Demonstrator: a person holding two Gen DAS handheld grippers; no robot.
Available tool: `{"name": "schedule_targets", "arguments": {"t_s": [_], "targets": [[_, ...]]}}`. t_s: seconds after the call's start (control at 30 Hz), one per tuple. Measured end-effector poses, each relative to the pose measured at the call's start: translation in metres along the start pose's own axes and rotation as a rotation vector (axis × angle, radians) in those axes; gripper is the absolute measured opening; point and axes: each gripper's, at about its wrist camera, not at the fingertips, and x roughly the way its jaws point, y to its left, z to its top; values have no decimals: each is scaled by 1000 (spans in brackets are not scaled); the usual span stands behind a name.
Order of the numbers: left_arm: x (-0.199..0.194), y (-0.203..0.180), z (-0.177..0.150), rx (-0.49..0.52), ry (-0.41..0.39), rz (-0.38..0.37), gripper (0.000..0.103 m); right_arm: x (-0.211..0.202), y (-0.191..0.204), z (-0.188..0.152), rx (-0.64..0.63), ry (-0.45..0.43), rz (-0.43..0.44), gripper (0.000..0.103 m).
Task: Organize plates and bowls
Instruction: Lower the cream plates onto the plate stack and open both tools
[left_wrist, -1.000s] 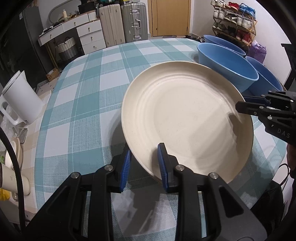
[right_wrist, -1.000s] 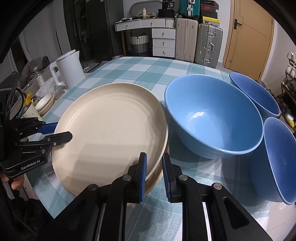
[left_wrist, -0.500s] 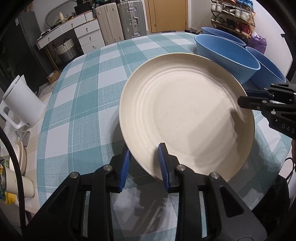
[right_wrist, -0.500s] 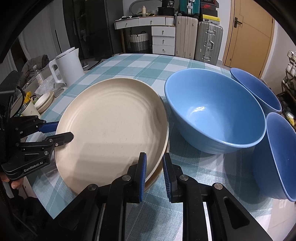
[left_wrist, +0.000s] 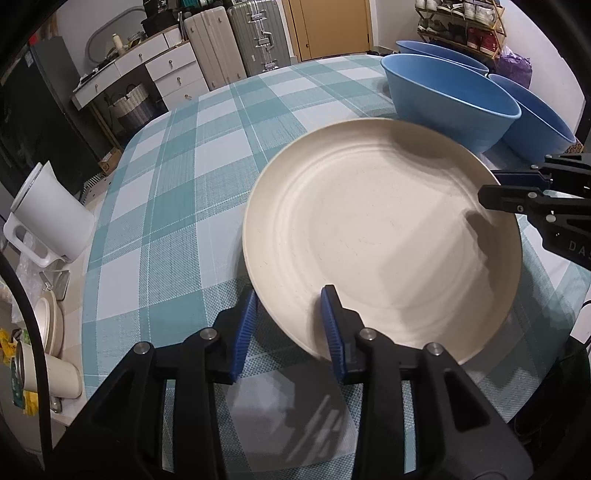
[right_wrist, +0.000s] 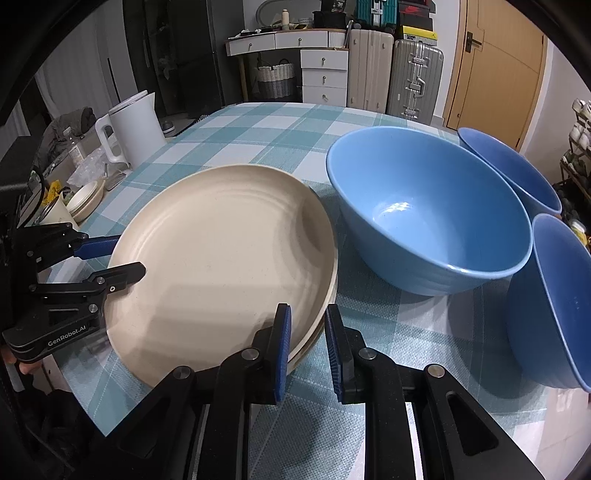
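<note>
- Suitcases (right_wrist: 395, 74), white drawers (right_wrist: 323, 77) and a brown door (right_wrist: 495, 66) stand at the back of the room.
- Blue-green checked cloth covers the counter (left_wrist: 177, 192). A white kettle (right_wrist: 133, 129) sits near its edge.
- Right in front of both hands lies the cream plate (left_wrist: 380, 236), on top of another cream plate (right_wrist: 330, 295) whose edge peeks out under it.
- Gripping one side of the top plate's rim is the left hand-held gripper (left_wrist: 290, 328). Its jaws are opening, with the rim between them.
- Opposite it, the right hand-held gripper (right_wrist: 306, 347) is pinched on the rim.
- Both are equally close to the plate.
- Three blue bowls stand just beside the plates: a big one (right_wrist: 428, 210) nearest, then two more (right_wrist: 509, 170) (right_wrist: 554, 302).
</note>
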Motion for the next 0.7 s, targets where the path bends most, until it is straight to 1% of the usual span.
{"name": "schedule_targets", "arguments": {"t_s": [0.3,0.43,0.53,0.57,0.7], "targets": [[5,-5,-1,22,7,20,32,1,-1,0,-2,-13,-23,19],[4,-5,-2,25,8,15,33,3,4,-1,-24,-15,-53,19],[4,-3,-2,20,9,-5,37,5,6,-2,-42,-13,-67,20],[4,-2,-2,14,9,-16,41,5,6,-2,-41,-14,-63,20],[3,4,-1,-17,13,-55,42,4,2,-2,-32,-7,-46,21]]}}
